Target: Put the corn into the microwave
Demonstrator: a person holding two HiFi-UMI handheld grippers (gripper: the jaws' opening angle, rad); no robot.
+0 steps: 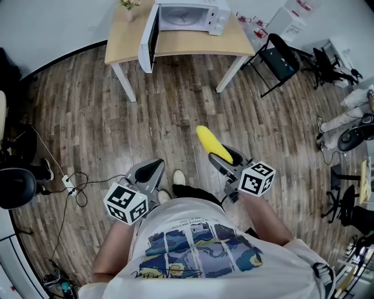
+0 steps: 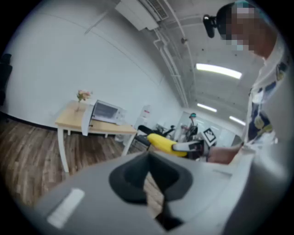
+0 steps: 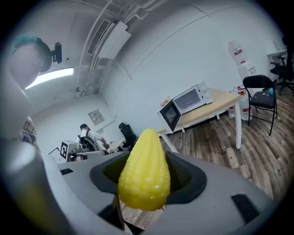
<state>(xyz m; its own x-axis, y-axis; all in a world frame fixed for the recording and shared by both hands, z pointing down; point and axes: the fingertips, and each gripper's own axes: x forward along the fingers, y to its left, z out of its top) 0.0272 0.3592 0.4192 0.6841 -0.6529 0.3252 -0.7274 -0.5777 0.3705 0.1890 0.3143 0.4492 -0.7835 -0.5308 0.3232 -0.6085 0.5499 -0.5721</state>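
Note:
A yellow corn cob juts forward out of my right gripper, whose jaws are shut on its lower end. In the right gripper view the corn fills the middle between the dark pads. My left gripper is held level beside it at waist height, its jaws shut with nothing in them. The white microwave stands on a wooden table across the room, its door swung wide open to the left. The microwave lies ahead and to the right of the corn.
A small vase of flowers stands at the table's left corner. A black folding chair is right of the table. Cables and a power strip lie on the wood floor at left. Office chairs and gear crowd the right edge.

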